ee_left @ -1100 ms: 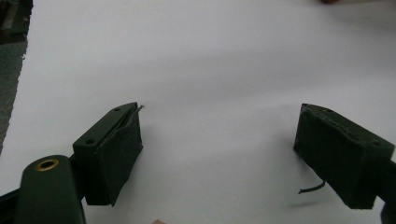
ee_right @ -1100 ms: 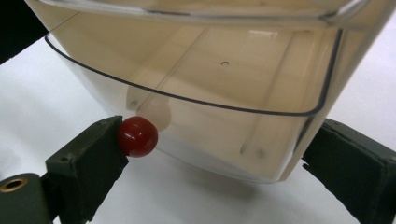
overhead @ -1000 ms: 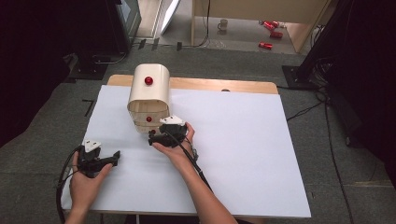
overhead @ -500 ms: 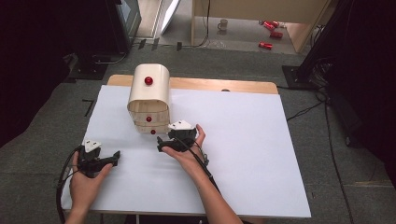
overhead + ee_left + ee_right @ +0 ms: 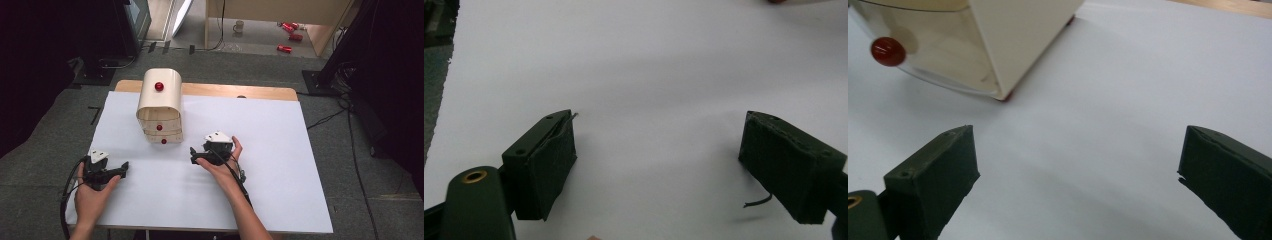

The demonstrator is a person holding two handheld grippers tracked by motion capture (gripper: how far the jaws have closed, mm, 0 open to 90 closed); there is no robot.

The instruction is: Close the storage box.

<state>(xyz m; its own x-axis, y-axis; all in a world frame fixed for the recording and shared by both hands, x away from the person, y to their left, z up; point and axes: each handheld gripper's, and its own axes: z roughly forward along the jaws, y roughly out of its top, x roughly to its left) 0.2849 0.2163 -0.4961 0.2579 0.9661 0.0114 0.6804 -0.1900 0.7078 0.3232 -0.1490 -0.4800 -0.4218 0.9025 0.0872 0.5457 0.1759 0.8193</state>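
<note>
Nearest the person's edge of the surface (image 5: 280, 200), at the left of the high view, the left hand (image 5: 90, 192) holds the left gripper (image 5: 119, 171) low over the white sheet that covers the top. Its own view shows the jaws spread wide with nothing but bare white sheet between them, and a short dark wire end curls out beside one pad.

Slightly farther in, near the middle of the surface, the right hand (image 5: 225, 165) holds the right gripper (image 5: 194, 155), a grey three-cornered plate on top of it and a cable trailing back along the forearm. Its jaws point leftward in the high view, toward the foot of the cabinet, and are also spread wide, pinching nothing; in the right gripper view the white sheet lies open between the two black pads.

Beyond both grippers stands a small cream drawer cabinet (image 5: 160, 107) with a rounded top, set toward the left rear of the surface. Red knobs (image 5: 159, 127) mark its drawer fronts, and another red knob sits on its curved top. The right gripper is near the cabinet's lower front corner but apart from it; the right gripper view shows that corner and one red knob just ahead of the jaws.

Past the far edge, a strip of bare wood shows behind the sheet. On the floor beyond lie red cans (image 5: 285, 48) and a mug (image 5: 239, 26).
</note>
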